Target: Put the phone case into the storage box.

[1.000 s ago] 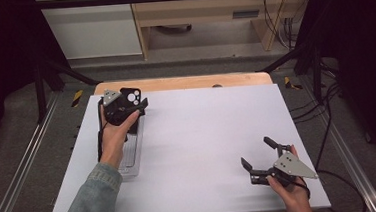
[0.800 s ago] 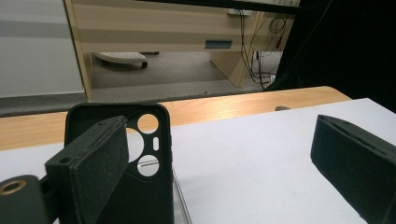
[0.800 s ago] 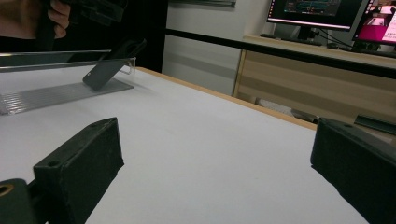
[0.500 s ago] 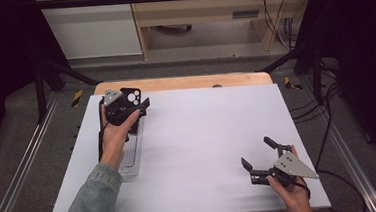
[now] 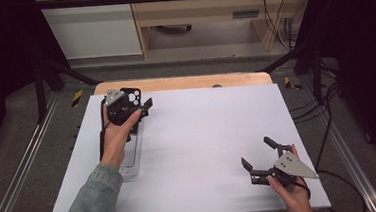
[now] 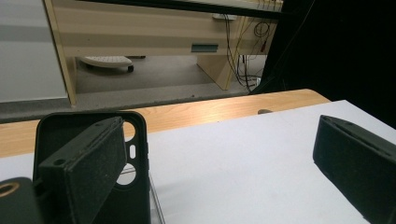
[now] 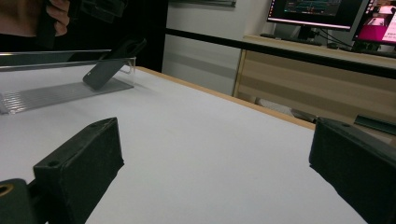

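A white sheet [image 5: 204,145] is laid over a wooden table [image 5: 184,82], whose far edge is left bare. In the high view the left gripper [image 5: 137,107] is held in the left hand [image 5: 117,133] over the far left part of the sheet, above the far end of a clear tray [image 5: 131,157] that runs lengthwise near the left edge. A black phone case [image 5: 131,96] is seen at the tray's far end; in the right gripper view the case [image 7: 112,63] is leant tilted against the tray's clear end wall [image 7: 127,65], its lower edge on the ribbed tray floor. In the left gripper view the case [image 6: 136,168], with its camera cut-outs, is seen just behind the left jaw, and the jaws are spread wide with nothing between them; whether the jaw touches the case cannot be told. The right gripper [image 5: 261,157] is held in the right hand [image 5: 292,191] at the near right of the sheet, well apart from the tray, with its jaws wide apart and empty. In the right gripper view its jaws are seen low over bare sheet, and monitors [image 7: 327,11] are seen on a desk beyond the table
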### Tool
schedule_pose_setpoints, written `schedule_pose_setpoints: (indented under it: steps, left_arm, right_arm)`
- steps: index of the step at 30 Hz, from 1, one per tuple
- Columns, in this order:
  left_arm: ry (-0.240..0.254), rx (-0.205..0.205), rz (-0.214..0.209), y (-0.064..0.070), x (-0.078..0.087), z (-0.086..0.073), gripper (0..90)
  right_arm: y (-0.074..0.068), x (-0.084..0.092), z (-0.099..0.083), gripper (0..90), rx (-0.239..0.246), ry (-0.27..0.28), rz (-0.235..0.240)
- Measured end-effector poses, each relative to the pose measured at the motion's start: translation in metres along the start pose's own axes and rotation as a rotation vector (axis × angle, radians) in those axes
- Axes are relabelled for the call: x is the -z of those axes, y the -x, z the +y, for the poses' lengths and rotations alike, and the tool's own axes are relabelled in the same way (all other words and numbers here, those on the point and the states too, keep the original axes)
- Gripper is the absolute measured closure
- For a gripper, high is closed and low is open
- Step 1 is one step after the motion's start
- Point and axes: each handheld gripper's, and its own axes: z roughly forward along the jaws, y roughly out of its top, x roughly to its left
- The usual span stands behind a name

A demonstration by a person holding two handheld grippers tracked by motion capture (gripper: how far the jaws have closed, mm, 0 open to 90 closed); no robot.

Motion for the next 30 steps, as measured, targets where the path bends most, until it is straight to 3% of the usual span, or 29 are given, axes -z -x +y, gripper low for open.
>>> schedule_pose_setpoints:
  steps: [7,30]
  left_arm:
    - [0.019,0.005,-0.018,0.0017,0.0007,0.0014,2.4]
    - [0.056,-0.034,-0.079,0.0097,0.0024,0.0033,2.4]
  right_arm:
    - [0.0007,0.0002,-0.0002,2.9,-0.016,0.005,0.004]
    - [0.0005,0.0002,-0.0002,2.6,-0.012,0.003,0.005]
